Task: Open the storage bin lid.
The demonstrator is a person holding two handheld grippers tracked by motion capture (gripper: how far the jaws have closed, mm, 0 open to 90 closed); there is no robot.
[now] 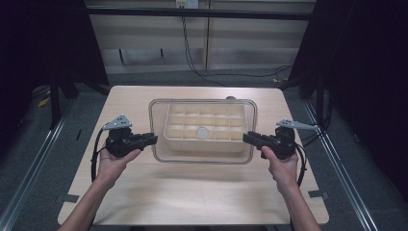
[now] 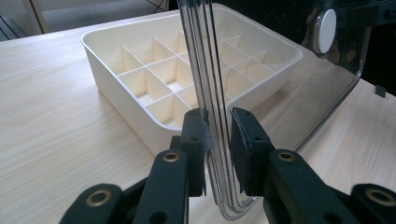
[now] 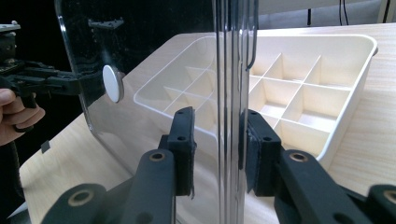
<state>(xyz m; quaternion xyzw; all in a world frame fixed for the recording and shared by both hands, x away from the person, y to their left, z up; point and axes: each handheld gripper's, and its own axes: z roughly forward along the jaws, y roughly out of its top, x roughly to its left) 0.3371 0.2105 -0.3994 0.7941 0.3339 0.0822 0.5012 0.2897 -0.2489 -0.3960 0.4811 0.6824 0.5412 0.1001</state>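
Note:
A clear plastic lid [image 1: 202,159] with a round white knob [image 1: 202,132] hangs flat over a cream tray [image 1: 168,131] divided into several compartments, in the middle of the wooden table. My left gripper [image 1: 154,139] is shut on the lid's left edge and my right gripper [image 1: 245,138] is shut on its right edge. In the left gripper view the pads [image 2: 247,140] pinch the lid's rim [image 2: 212,93], with the tray [image 2: 135,116] below and the knob [image 2: 324,24] beyond. In the right gripper view the lid [image 3: 231,93] stands between the jaws of the right gripper [image 3: 217,140], above the tray [image 3: 345,126].
The wooden table [image 1: 192,192] has bare surface in front of the tray and at both sides. Black cables [image 1: 216,74] lie on the floor behind it. Dark curtains and metal rails flank the table.

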